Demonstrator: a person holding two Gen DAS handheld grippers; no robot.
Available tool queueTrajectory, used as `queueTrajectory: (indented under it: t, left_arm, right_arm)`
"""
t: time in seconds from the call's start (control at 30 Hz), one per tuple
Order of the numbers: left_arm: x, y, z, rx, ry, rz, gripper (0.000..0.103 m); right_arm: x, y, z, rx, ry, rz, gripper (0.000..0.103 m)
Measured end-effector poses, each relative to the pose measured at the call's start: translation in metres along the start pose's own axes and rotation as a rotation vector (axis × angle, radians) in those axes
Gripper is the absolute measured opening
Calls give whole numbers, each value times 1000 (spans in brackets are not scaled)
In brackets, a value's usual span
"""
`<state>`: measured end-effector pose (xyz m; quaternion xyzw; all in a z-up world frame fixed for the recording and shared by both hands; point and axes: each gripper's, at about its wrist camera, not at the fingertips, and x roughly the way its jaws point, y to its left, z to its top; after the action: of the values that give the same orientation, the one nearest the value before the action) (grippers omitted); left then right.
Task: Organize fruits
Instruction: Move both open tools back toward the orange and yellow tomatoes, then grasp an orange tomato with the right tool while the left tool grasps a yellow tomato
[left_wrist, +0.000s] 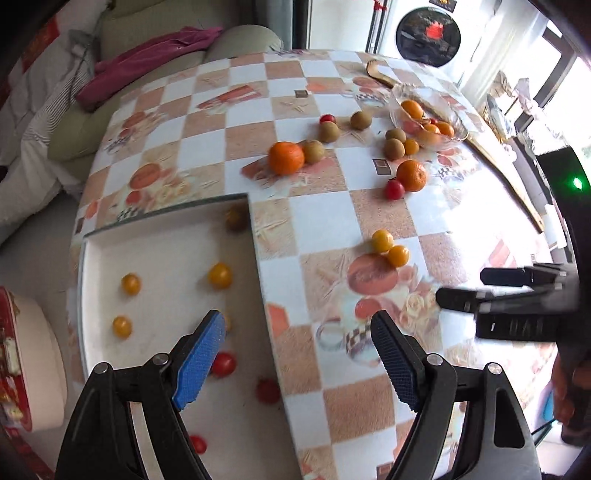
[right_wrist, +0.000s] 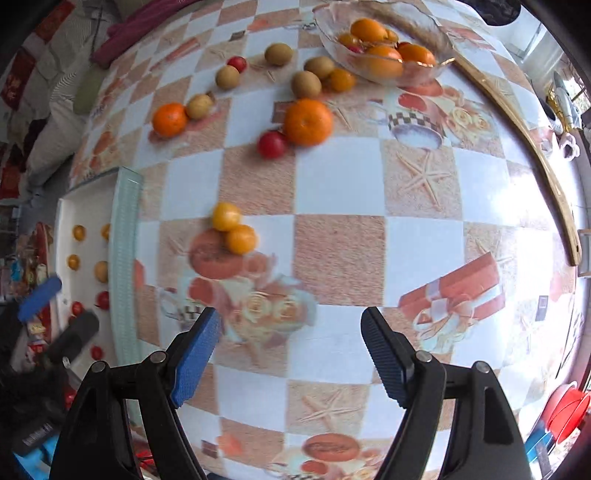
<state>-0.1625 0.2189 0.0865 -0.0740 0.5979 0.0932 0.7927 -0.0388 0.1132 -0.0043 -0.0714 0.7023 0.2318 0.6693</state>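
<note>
My left gripper (left_wrist: 297, 354) hangs open and empty over the right edge of a white tray (left_wrist: 166, 251) that holds several small yellow and red tomatoes. My right gripper (right_wrist: 291, 350) is open and empty above the checked tablecloth, and its black fingers (left_wrist: 461, 299) show at the right of the left wrist view. Two yellow tomatoes (right_wrist: 226, 216) touch each other ahead of it. Farther back lie two oranges (right_wrist: 308, 122), a red tomato (right_wrist: 272, 144) and several kiwis (right_wrist: 306, 84). A glass bowl (right_wrist: 328, 33) at the back holds oranges.
A curved wooden strip (right_wrist: 554, 184) runs along the table's right edge. A sofa with a purple cloth (left_wrist: 147, 59) stands behind the table on the left. A red-and-white round container (left_wrist: 26, 354) sits left of the tray. A person's hand (left_wrist: 569, 391) shows at the right.
</note>
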Motion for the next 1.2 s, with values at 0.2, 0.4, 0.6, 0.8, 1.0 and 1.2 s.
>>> queueTrajectory:
  t: [0.2,0.4,0.6,0.8,1.0,1.2]
  left_arm:
    - [18,-2,13,-28,22,27,82]
    - [27,1,17,-28,30,37,82]
    - [35,-6,30,-12,25,27,82]
    - [47,-17,46,8,23,-20,82]
    - [64,-42,51,97,39,-56,82]
    - [83,-71,55,166,66,-67,66]
  right_arm:
    - [23,13,8,-83,-26,19,60]
    - [32,34,19,-157,-86,14,52]
    - [36,44,31,-176,-116,6,27]
    - [29,20,27,-134,-132,2,24]
    - [22,-9,21,-78,-143,-21,24]
    - [13,-41,13,-40,-145,-39,24]
